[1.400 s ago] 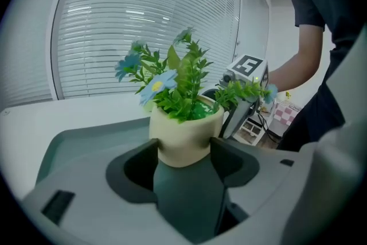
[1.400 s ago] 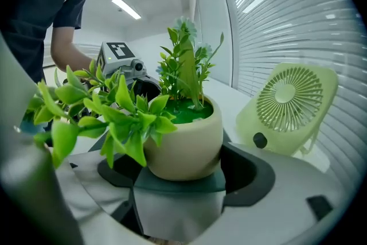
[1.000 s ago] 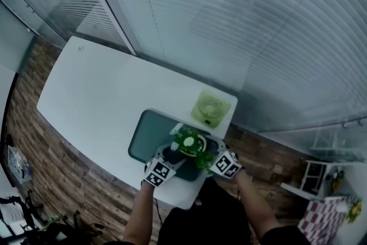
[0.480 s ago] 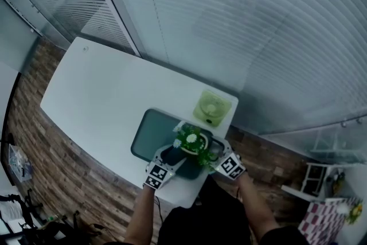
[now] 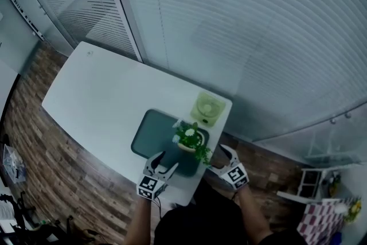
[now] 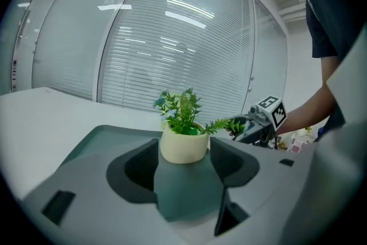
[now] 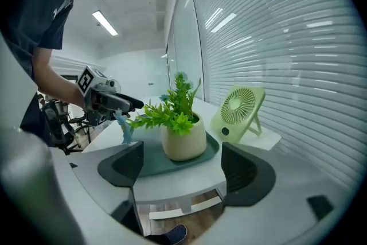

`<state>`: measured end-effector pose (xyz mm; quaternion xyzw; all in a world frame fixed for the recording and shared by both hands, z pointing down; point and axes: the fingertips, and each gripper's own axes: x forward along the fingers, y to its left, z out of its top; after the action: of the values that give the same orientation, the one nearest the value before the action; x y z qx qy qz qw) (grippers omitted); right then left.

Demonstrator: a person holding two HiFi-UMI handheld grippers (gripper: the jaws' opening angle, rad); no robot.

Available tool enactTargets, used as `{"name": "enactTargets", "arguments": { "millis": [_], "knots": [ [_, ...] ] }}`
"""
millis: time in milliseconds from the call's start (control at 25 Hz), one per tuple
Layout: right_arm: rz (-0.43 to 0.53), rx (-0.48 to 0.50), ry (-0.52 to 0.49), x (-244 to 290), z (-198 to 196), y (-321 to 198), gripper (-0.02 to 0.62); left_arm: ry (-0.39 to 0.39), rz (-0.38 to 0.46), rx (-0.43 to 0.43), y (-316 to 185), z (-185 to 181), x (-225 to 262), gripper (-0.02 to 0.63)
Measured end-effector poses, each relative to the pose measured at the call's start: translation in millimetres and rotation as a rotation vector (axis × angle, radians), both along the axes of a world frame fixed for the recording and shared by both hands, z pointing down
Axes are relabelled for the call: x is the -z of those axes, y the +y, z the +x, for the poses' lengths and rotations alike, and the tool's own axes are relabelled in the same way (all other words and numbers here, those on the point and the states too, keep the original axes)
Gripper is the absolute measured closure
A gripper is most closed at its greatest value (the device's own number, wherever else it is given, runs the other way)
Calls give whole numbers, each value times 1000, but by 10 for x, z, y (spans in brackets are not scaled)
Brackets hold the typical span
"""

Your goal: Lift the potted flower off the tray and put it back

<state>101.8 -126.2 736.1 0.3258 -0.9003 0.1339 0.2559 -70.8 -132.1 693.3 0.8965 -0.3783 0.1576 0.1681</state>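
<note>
The potted flower [image 5: 190, 137], a cream pot with green leaves and small pale blooms, stands upright on the dark teal tray [image 5: 152, 133] near its right end. My left gripper [image 5: 163, 164] is open, just short of the tray's near edge and apart from the pot. On the other side, my right gripper [image 5: 218, 159] is open too, off the table's right corner. In the left gripper view the pot [image 6: 183, 147] stands a little beyond the open jaws. In the right gripper view the pot [image 7: 184, 144] also stands beyond the open jaws, untouched.
A light green desk fan [image 5: 207, 108] stands on the white table [image 5: 97, 94] just behind the tray, close to the pot; it shows as the fan [image 7: 238, 112] in the right gripper view. Glass walls with blinds rise behind the table. Wood floor lies below its near edge.
Both grippers were tight against the pot's two sides; they have let go and drawn back toward the person. The pot stays on the tray.
</note>
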Motion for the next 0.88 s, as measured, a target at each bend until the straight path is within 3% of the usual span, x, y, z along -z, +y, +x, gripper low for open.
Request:
{"name": "enactTargets", "arguments": {
  "millis": [320,600,880],
  "knots": [
    [89,-55,-72,382,50,304,209,4,47,-5,330,-47,276,328],
    [202,-153,-151,883,-6,608,209,55,148,-5,644,-81,824,328],
    [240,-196,-183,1034,-132,973,209,62,185,-27,919,-174,904,328]
  ]
}}
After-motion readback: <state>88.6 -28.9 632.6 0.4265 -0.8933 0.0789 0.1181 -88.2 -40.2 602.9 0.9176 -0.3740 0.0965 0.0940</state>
